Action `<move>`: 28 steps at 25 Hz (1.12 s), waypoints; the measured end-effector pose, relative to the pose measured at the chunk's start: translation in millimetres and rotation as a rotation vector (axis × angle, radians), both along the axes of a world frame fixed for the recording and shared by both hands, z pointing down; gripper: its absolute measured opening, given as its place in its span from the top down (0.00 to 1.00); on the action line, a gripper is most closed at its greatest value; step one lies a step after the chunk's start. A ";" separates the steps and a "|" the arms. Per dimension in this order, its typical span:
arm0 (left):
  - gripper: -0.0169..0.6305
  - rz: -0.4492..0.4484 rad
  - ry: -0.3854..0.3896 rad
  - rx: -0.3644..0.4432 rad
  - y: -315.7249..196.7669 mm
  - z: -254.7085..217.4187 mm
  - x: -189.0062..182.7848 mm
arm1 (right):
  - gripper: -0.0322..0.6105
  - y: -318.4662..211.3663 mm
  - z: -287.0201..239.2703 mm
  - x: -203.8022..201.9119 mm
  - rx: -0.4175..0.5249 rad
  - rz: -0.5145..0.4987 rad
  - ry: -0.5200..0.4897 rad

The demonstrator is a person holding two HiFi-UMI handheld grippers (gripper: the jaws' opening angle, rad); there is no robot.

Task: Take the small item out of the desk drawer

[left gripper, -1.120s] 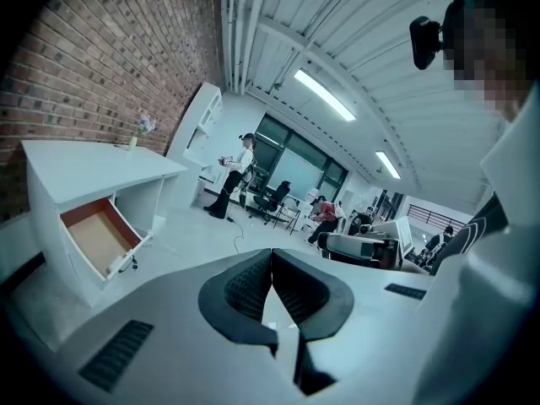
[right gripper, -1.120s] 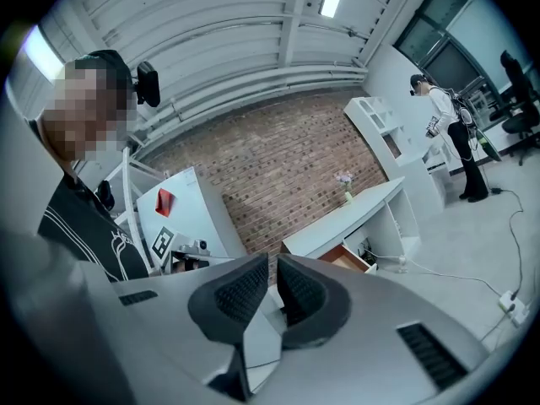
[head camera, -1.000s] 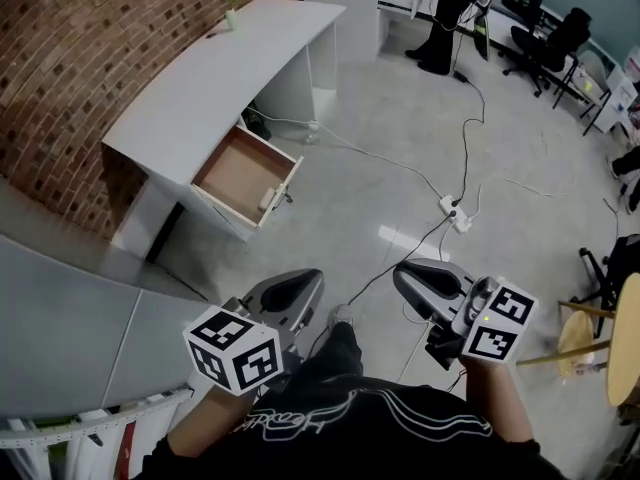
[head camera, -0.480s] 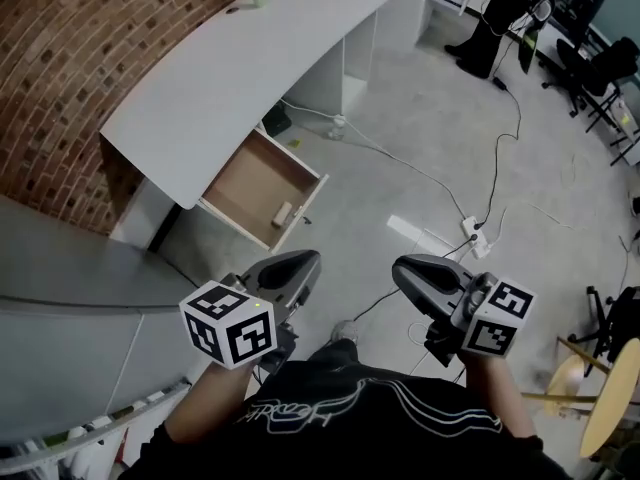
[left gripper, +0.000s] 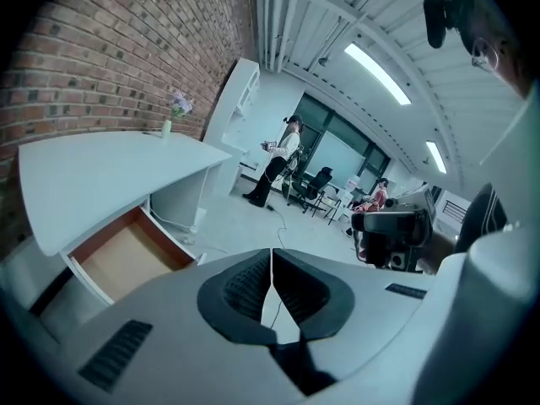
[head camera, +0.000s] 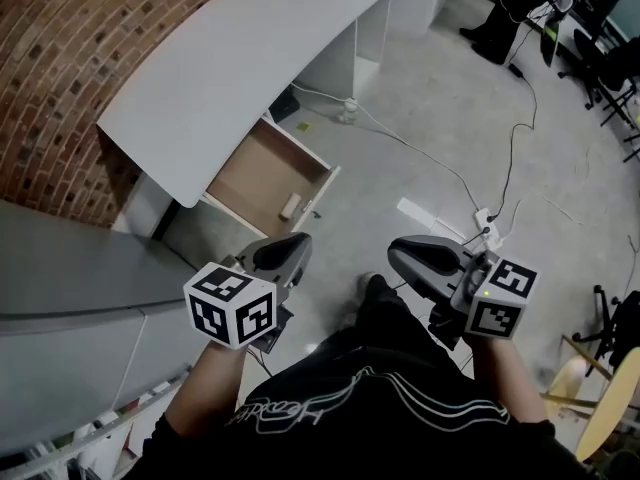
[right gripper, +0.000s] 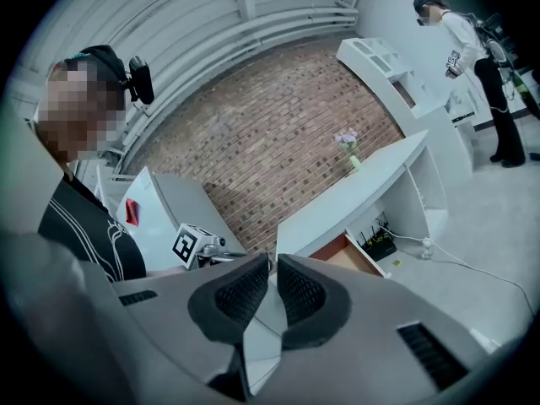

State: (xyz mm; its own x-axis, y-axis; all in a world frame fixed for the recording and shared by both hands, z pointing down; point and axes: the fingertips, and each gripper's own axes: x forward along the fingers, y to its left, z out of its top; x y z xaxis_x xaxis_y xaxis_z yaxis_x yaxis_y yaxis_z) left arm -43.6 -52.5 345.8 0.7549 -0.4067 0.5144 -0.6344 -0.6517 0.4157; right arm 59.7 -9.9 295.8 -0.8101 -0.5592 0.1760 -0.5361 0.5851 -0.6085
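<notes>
In the head view the white desk [head camera: 230, 78] stands along the brick wall [head camera: 60, 58], with its drawer [head camera: 262, 173] pulled open toward me. The small item [head camera: 291, 205], a pale little block, lies on the drawer bottom near the front right corner. My left gripper [head camera: 283, 252] and right gripper [head camera: 418, 258] hang over the floor, both apart from the drawer. A grey cabinet top [head camera: 70, 288] sits close on the left. A white cable [head camera: 420, 153] runs from under the desk to a power strip [head camera: 483, 218] near the right gripper.

In the left gripper view the jaws are closed pad against pad, with nothing between them. The open drawer shows at the left, but I cannot make out the item there. A vase of flowers [left gripper: 173, 112] stands on the desk, and a standing person [left gripper: 283, 163] and office chairs [left gripper: 316, 188] are far beyond it.

In the right gripper view the jaws are drawn to a thin slit and hold nothing. Only a corner of the drawer shows past them.
</notes>
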 end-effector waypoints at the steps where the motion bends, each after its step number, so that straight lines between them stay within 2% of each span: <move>1: 0.94 -0.006 -0.011 0.007 -4.4 3.8 -3.2 | 0.86 -5.7 2.1 -2.5 -0.006 -0.009 0.001; 6: 0.94 -0.038 -0.027 0.018 -29.9 19.6 -18.5 | 0.86 -36.9 13.1 -26.1 -0.017 -0.093 0.013; 13: 0.93 -0.051 -0.132 0.013 -92.3 63.0 -29.5 | 0.86 -98.7 47.1 -48.8 -0.056 -0.198 0.015; 21: 0.93 -0.061 -0.268 -0.040 -154.5 146.0 -40.2 | 0.86 -166.5 88.8 -53.6 -0.111 -0.265 0.026; 28: 0.87 0.007 -0.386 -0.116 -190.1 228.5 -44.6 | 0.86 -198.2 135.2 -46.1 -0.171 -0.273 0.013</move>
State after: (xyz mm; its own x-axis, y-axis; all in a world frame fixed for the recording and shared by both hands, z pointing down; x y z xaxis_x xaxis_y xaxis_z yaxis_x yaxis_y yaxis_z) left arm -88.2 -242.6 574.3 0.5000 -0.3251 0.8027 -0.7540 -0.6193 0.2189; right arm 13.6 -208.1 431.0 -0.9233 -0.2825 0.2603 -0.3817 0.5984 -0.7045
